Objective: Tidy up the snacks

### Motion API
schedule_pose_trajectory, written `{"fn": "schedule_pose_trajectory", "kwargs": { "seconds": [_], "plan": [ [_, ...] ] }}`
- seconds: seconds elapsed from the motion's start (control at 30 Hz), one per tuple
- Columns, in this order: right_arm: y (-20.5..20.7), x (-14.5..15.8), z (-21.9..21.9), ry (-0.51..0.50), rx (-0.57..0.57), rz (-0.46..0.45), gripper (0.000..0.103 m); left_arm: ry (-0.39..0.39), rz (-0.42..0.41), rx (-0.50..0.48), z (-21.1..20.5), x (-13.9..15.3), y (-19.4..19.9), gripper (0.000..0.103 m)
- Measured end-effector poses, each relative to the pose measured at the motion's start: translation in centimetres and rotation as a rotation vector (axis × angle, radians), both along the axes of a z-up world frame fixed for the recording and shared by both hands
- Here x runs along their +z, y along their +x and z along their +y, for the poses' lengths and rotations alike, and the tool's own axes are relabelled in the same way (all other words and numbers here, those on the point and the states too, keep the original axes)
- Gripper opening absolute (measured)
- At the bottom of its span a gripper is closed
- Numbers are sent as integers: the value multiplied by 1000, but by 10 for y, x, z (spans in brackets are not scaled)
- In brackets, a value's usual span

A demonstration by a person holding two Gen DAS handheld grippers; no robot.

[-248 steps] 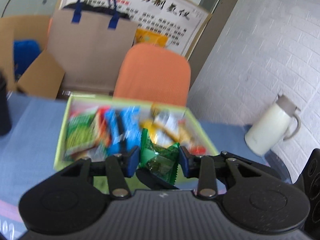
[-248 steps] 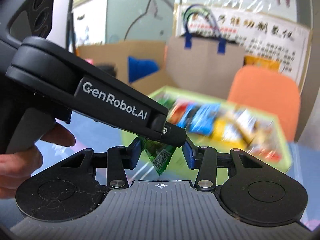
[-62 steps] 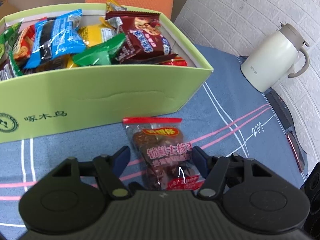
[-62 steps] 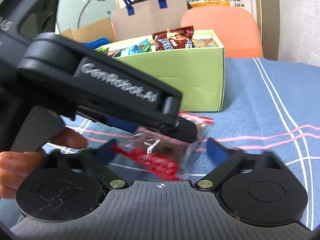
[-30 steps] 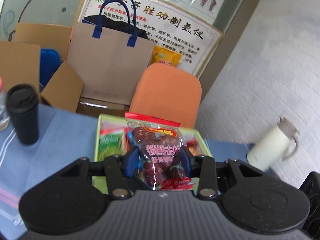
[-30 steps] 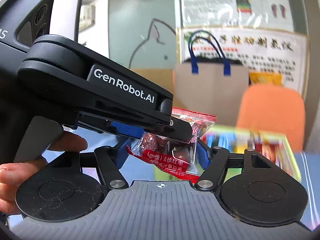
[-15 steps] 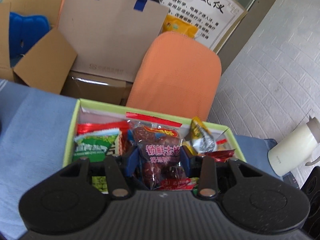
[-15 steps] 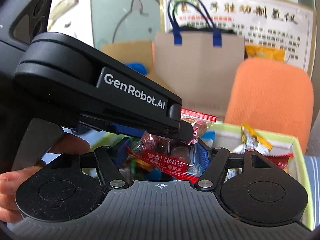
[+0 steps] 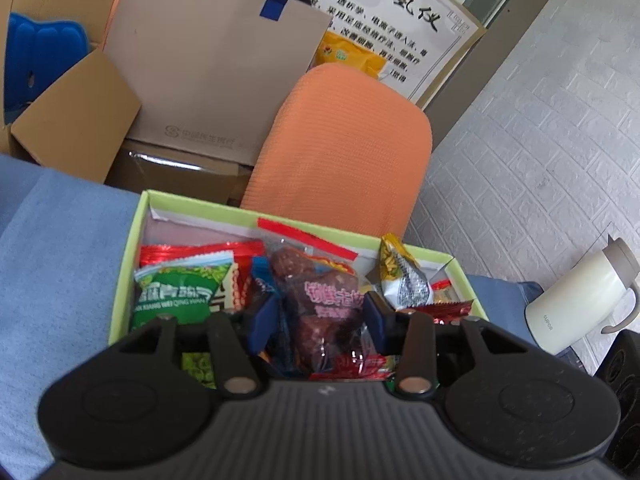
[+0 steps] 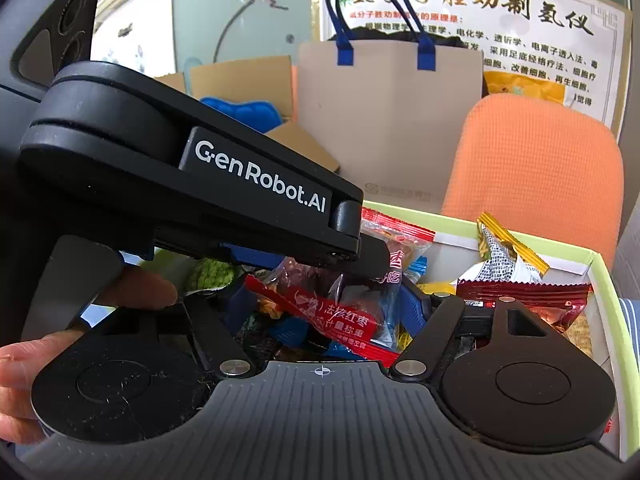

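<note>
A clear packet of red dates with a red top strip sits between the pads of my left gripper, over the green snack box. The jaws stand a little wider than the packet, which looks let go. The box holds several snack packets, among them a green one and a yellow-silver one. In the right wrist view my right gripper is open around the same date packet, under the left gripper's black body, above the box.
An orange chair stands behind the box, with a paper bag with blue handles and cardboard boxes beyond. A white thermos jug stands at the right on the blue tablecloth.
Both grippers have come down over the box with the date packet. The left jaws have opened a little, and the packet has sagged onto the snacks.
</note>
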State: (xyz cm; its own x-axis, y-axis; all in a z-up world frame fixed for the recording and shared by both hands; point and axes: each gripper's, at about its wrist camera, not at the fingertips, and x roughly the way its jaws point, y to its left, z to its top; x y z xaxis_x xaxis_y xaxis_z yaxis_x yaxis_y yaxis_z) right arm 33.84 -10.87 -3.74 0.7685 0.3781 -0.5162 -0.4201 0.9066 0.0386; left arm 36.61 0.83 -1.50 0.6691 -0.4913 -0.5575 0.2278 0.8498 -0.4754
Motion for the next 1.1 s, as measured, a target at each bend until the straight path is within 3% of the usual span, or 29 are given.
{"fn": "schedule_pose_trajectory", "kwargs": {
  "seconds": [0.03,0.13,0.37,0.57,0.83,0.9,0.97,1.1],
  "plan": [
    [1,0,0,-4,-2,-2,61,-7,-11,5,1,1,-1,63],
    [-1,3,-4,6,-5,-14,79,-31,-29,5,4,9,0,64],
    [-8,23,-27,98,-4,-32,90,-50,-111,54,14,43,-17,66],
    [-17,39,-36,95,-54,-90,93,7,-201,150,16,74,-56,70],
    [-44,81,-60,148,-104,-208,93,71,-314,311,31,90,-170,74],
    [-55,92,-66,147,-123,-233,93,104,-320,325,30,90,-203,81],
    [-74,97,-74,142,-174,-224,93,162,-334,326,27,85,-232,93],
    [-129,96,-90,138,-259,-168,93,245,-330,317,17,68,-268,93]
  ]
}}
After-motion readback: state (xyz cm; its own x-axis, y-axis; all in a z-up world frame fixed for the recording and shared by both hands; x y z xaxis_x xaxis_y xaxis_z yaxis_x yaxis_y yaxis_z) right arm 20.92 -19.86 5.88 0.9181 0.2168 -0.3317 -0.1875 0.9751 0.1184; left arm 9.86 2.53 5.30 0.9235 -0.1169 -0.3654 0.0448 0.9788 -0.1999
